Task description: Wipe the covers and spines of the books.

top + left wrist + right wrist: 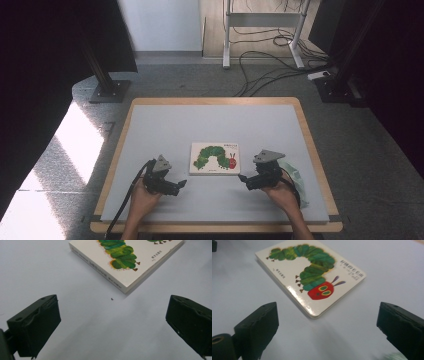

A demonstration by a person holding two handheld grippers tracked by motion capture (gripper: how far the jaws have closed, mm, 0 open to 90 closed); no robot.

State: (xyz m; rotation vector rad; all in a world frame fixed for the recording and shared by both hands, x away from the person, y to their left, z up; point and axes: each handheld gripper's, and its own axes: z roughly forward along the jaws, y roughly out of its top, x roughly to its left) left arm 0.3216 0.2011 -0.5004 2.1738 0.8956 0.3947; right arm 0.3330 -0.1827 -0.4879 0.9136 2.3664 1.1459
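Half the book [130, 258] is cut off in the left gripper view.

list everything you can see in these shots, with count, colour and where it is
square board book with a green caterpillar on its white cover: 1, white, green and red, lying flat and closed near the middle of the table, between the two grippers
pale green crumpled bag or cloth: 1, light green, by the table's right edge, behind the right hand
grey-topped table with a wooden rim: 1, grey and tan, centre of the high view
black cables: several, on the floor beyond the table
left gripper: 1, black, open, nothing between the jaws, left of the book
right gripper: 1, black, open, nothing between the jaws, right of the book
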